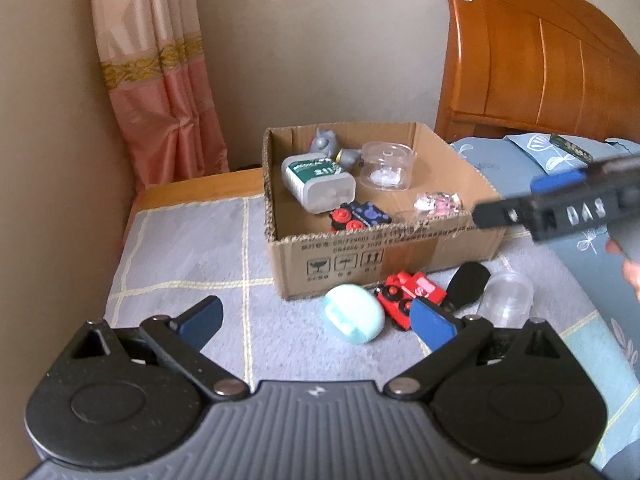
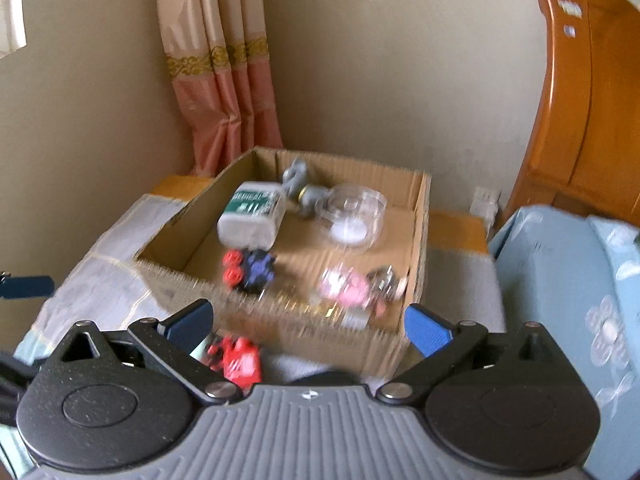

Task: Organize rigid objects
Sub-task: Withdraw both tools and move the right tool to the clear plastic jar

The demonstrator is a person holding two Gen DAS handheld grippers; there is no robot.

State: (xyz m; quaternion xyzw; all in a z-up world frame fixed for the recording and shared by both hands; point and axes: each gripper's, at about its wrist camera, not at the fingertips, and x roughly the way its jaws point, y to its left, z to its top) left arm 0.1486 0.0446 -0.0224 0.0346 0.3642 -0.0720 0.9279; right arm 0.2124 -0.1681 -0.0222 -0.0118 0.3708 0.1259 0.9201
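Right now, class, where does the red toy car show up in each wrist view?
Left wrist view: the red toy car lies on the mat just in front of the cardboard box, right of centre.
Right wrist view: the car sits low, left of centre, blurred.
Shared landmark: the cardboard box.

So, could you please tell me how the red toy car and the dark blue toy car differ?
The red toy car lies outside the cardboard box, on the grey blanket; the dark blue toy car already lies inside it. The red one has black wheels, the blue one red wheels. Both are small blocky toys tipped on their sides.
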